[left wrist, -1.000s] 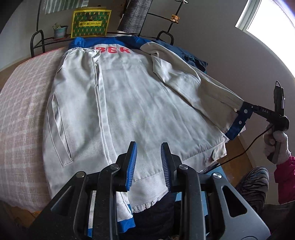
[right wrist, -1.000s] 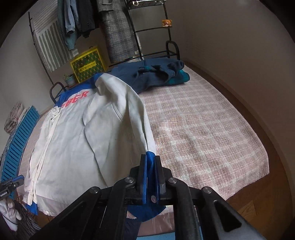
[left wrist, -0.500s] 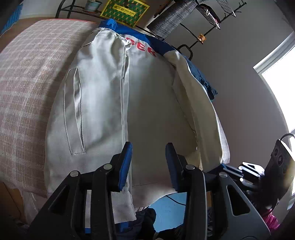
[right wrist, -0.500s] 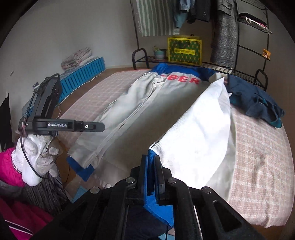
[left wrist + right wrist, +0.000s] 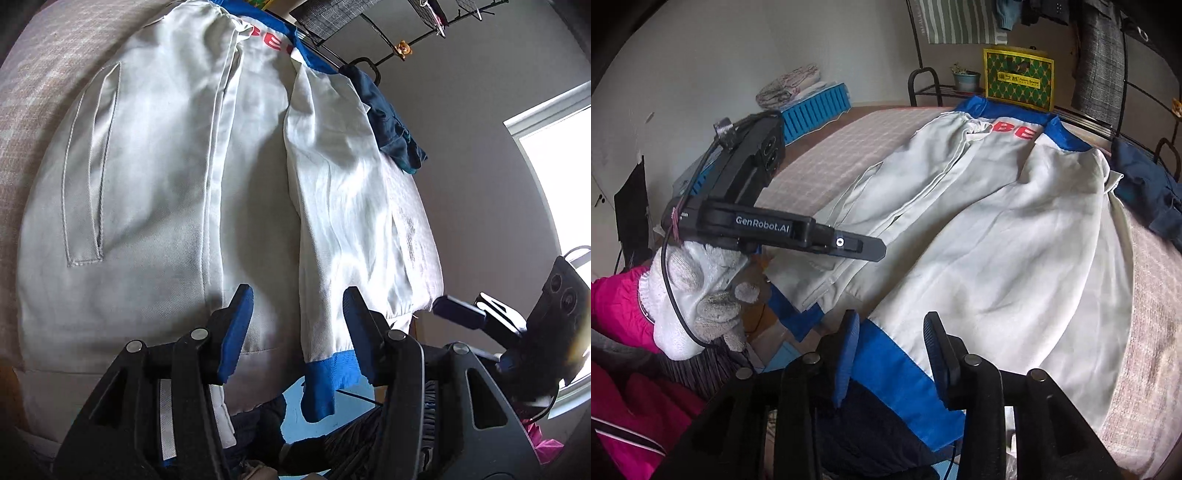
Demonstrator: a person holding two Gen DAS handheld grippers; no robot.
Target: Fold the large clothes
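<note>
The white jacket is lying spread on the checked bed, its long axis running from the blue collar at the far end to the hem hanging over the near edge, with the sleeve's blue cuff dangling there. The left gripper is hovering just above that cuff with jaws opening, nothing pressed between its pads. The right gripper is opening too, the blue hem band lying loose between its jaws, so both are sitting about equally near.

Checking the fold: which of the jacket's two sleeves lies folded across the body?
The sleeve lying between the right claw, its blue cuff hanging off the bed; the other lies under the folded panel.
</note>
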